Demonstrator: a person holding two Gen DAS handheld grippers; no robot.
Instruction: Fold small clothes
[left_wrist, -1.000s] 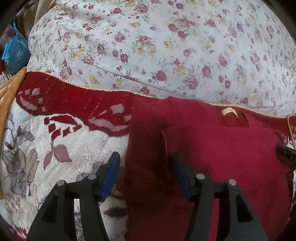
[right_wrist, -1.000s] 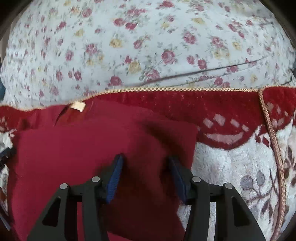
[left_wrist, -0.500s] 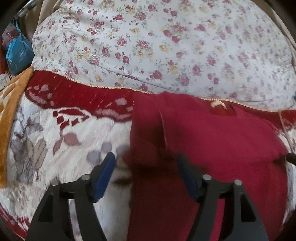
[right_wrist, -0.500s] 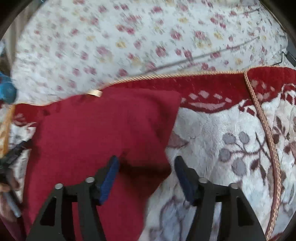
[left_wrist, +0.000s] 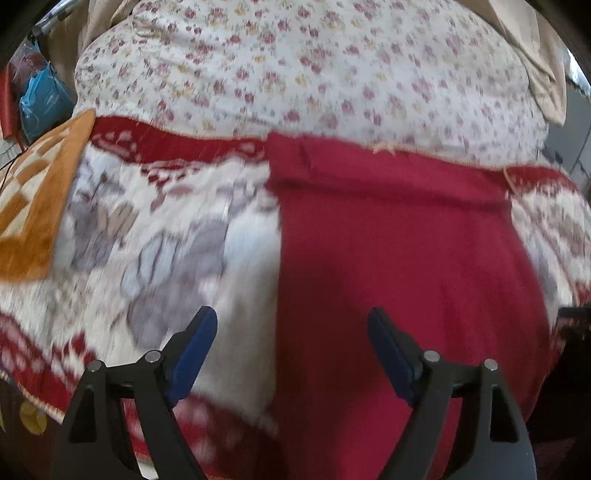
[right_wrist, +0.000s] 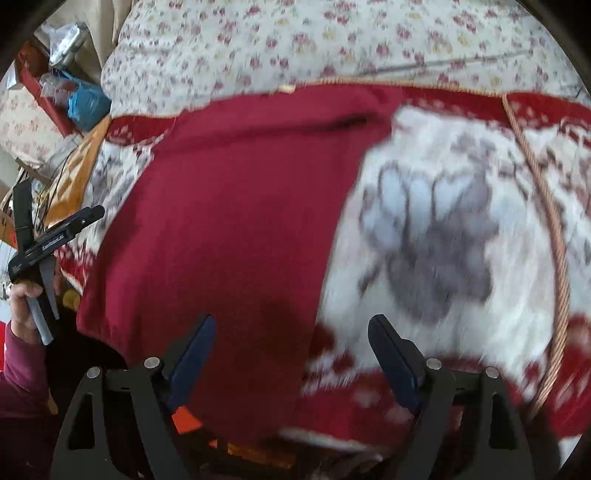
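A dark red garment (left_wrist: 399, 240) lies flat in a long folded strip on the plush blanket (left_wrist: 166, 240), its neck label toward the floral duvet. My left gripper (left_wrist: 291, 332) hovers over the garment's left edge with its jaws opening; no cloth is pinched between the blue pads. In the right wrist view the garment (right_wrist: 240, 203) fills the left half. My right gripper (right_wrist: 291, 332) stands open above its right edge, holding nothing. The left gripper (right_wrist: 55, 236) also shows at the far left of that view, in a person's hand.
A floral duvet (left_wrist: 295, 66) bulges beyond the garment. An orange patterned cloth (left_wrist: 37, 192) lies at the blanket's left side, with a blue bag (right_wrist: 86, 101) and clutter behind it. A gold cord trim (right_wrist: 554, 240) runs along the blanket (right_wrist: 443, 221) on the right.
Both grippers have let go of the red cloth, widened their jaws and drawn back toward the near edge. The folded-in sides now lie flat on the garment.
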